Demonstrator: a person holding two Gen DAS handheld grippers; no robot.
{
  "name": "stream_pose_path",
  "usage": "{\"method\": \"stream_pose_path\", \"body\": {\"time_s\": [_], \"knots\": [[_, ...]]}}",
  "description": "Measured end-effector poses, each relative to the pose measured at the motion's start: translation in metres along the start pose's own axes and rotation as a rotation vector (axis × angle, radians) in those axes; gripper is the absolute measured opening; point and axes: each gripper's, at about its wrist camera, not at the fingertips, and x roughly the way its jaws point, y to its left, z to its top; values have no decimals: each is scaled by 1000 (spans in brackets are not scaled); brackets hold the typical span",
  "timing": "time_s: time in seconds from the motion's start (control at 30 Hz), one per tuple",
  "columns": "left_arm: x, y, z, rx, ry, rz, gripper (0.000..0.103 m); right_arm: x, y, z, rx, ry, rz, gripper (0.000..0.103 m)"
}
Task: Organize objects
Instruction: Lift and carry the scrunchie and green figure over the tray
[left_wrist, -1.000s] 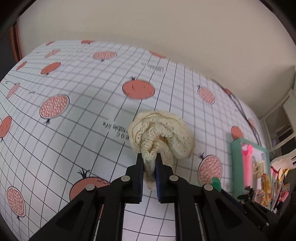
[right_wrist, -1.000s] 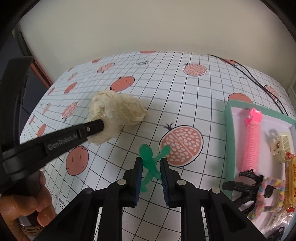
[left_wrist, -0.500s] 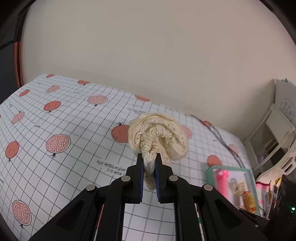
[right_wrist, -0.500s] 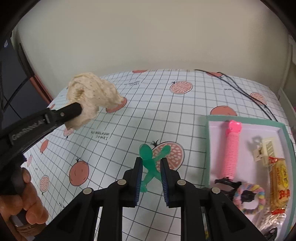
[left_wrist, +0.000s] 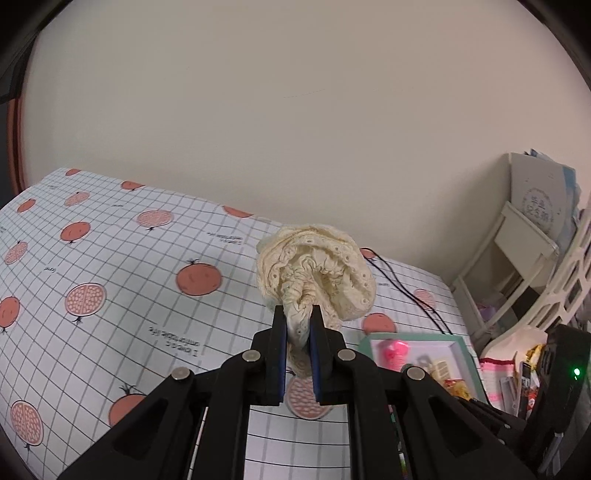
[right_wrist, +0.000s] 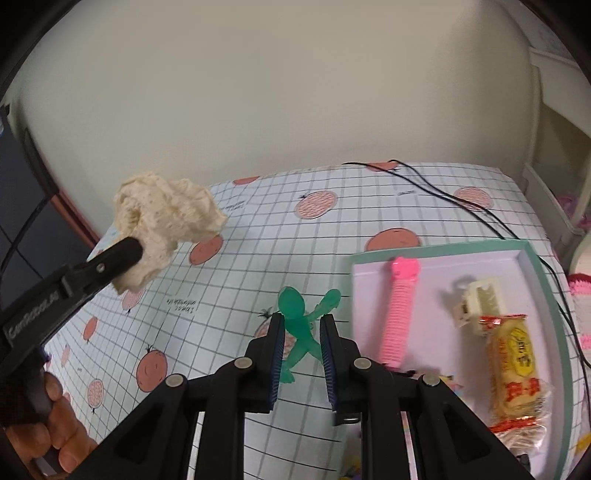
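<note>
In the left wrist view, a cream eyelet-lace scrunchie (left_wrist: 314, 280) is pinched by its gathered inner fold between the pads of the left gripper (left_wrist: 298, 328), so the ruffles bloom out ahead of and above the fingertips. It is carried clear of the pomegranate-print tablecloth (left_wrist: 110, 266), presumably so nothing drags. Ahead and to the right of the gripper, a teal-rimmed tray (left_wrist: 466, 354) is seen, the likely destination.

In the right wrist view, a translucent green toy figure (right_wrist: 301, 325) is clamped at its torso by the right gripper (right_wrist: 301, 328), its head and one arm projecting beyond the tips and a leg hanging below. The tray (right_wrist: 546, 295) lies just to the right, and a pink ribbed toy (right_wrist: 397, 314), a cream hair claw (right_wrist: 476, 301) and a snack packet (right_wrist: 515, 365) are already gathered in it. The scrunchie is seen raised well off to the left.
</note>
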Motion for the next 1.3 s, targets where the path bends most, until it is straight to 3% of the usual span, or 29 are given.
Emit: {"method": "stream_pose_path", "body": {"time_s": [0.57,1.3], "knots": [[0,-76,-22,105,50,-136,11,-32,-84,0,144,-36,-78,21],[4,-152,-67,272,161,-238,11,-71,-171,-16,263,-56,-199,21]]}}
